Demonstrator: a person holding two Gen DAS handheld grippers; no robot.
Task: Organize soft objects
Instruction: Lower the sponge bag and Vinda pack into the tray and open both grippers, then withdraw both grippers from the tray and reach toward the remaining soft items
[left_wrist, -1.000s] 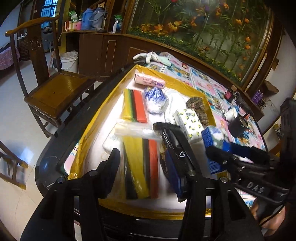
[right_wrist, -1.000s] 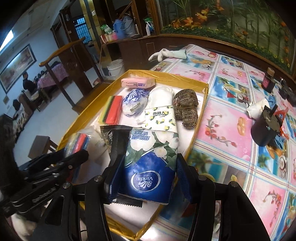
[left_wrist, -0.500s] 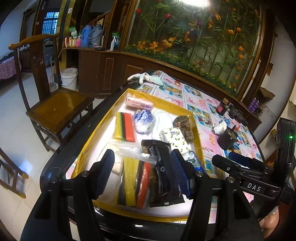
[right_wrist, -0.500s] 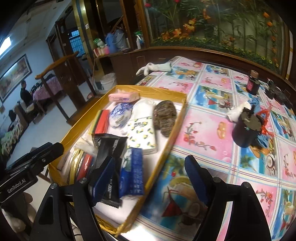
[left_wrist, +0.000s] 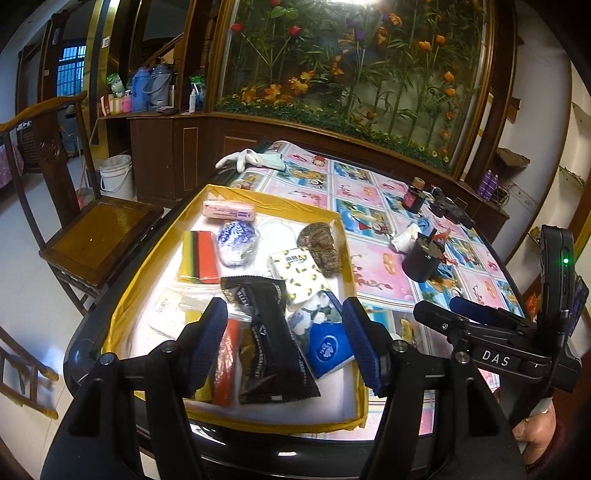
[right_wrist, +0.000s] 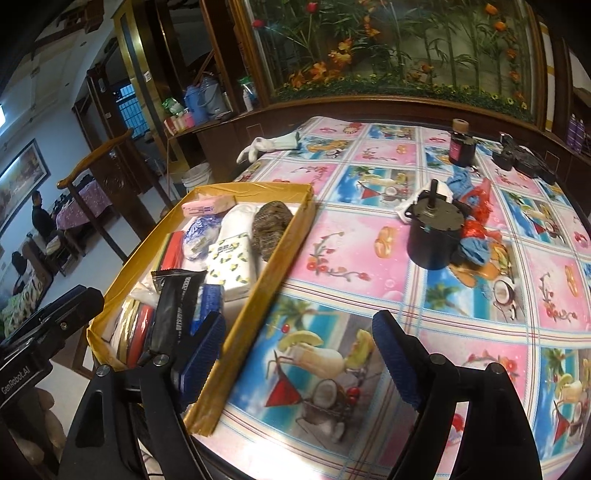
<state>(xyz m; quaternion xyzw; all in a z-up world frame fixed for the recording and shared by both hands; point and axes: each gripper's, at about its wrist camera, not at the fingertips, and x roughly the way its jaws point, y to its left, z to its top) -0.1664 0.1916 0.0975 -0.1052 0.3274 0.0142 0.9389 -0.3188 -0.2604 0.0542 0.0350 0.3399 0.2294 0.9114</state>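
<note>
A shallow gold-rimmed tray (left_wrist: 166, 236) (right_wrist: 291, 229) holds several soft packs: a black pack (left_wrist: 273, 332) (right_wrist: 173, 310), a blue tissue pack (left_wrist: 325, 343), a lemon-print tissue pack (left_wrist: 295, 273) (right_wrist: 232, 266), a pink pack (left_wrist: 229, 211), a blue-white bundle (left_wrist: 234, 243), coloured cloths (left_wrist: 201, 256) and a brown knit piece (left_wrist: 321, 249) (right_wrist: 269, 229). My left gripper (left_wrist: 284, 343) is open and empty above the tray's near end. My right gripper (right_wrist: 299, 358) is open and empty, over the tablecloth right of the tray.
A black cylinder (right_wrist: 436, 236) with red and blue scraps stands on the patterned tablecloth (right_wrist: 369, 258). A small bottle (right_wrist: 461, 146) and a white glove (right_wrist: 269, 146) lie farther back. A wooden chair (left_wrist: 92, 236) stands left of the table.
The right gripper let go of the blue tissue pack in the tray and drew back to the right. Both grippers pulled back and up from the tray.
</note>
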